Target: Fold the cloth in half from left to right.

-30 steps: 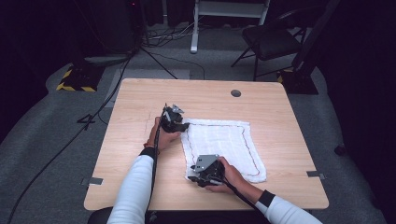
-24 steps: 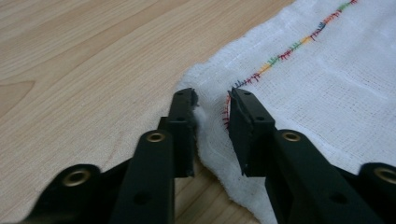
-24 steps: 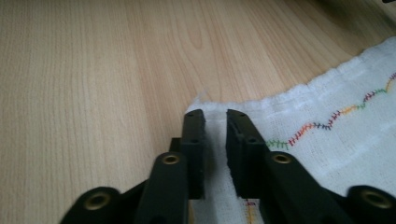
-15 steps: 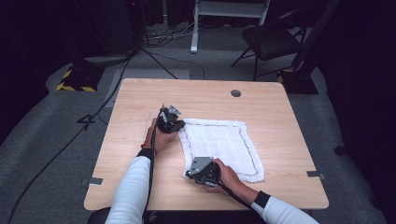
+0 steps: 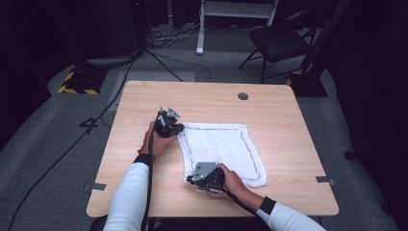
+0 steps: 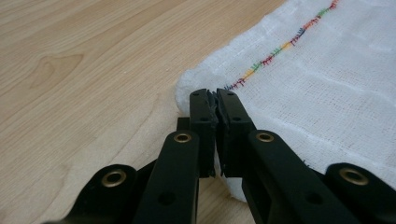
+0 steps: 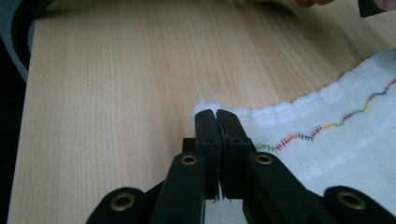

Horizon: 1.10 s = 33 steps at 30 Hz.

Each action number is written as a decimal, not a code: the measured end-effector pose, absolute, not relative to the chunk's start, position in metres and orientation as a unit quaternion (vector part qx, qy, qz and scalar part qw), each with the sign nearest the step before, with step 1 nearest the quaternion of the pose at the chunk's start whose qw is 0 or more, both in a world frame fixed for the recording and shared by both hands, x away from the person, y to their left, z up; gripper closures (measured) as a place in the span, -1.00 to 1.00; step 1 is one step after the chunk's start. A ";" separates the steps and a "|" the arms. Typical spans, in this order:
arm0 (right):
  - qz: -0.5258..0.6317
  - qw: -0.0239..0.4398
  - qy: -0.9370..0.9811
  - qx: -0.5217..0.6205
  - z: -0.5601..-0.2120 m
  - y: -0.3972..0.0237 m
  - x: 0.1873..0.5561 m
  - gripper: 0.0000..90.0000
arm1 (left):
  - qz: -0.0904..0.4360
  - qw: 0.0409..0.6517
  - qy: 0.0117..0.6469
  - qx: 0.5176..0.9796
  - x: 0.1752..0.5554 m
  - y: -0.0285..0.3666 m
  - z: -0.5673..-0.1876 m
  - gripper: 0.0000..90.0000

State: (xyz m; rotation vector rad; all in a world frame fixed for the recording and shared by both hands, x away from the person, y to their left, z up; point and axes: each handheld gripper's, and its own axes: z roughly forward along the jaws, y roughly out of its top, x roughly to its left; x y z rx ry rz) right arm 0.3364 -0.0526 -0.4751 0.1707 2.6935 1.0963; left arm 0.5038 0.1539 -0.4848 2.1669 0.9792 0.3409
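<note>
A: Where's the white gauze cloth with rainbow stitched border [image 5: 219, 151]?
B: Flat on my light wooden table [image 5: 288, 125], right of centre
A: Grippers?
B: My left gripper [image 6: 216, 100] has just clenched on its far-left corner, my right gripper [image 7: 216, 116] on the near-left corner, both jaws pinching fabric

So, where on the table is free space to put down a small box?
Bare wood lies right of the cloth up to the table edge, along the far side around the round hole, and left of the left gripper. It is crowded at the cloth's left corners, which the left gripper and the right gripper pinch.
</note>
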 end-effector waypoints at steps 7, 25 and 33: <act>0.386 0.126 0.912 0.053 -0.465 -0.050 0.332 0.97 | 0.142 0.366 0.380 0.838 0.499 0.164 -0.475 0.92; 0.411 0.138 0.898 0.071 -0.445 -0.077 0.334 0.97 | 0.159 0.400 0.371 0.823 0.498 0.144 -0.457 0.93; 0.424 0.148 0.889 0.093 -0.434 -0.104 0.336 0.97 | 0.164 0.412 0.363 0.820 0.502 0.126 -0.452 0.93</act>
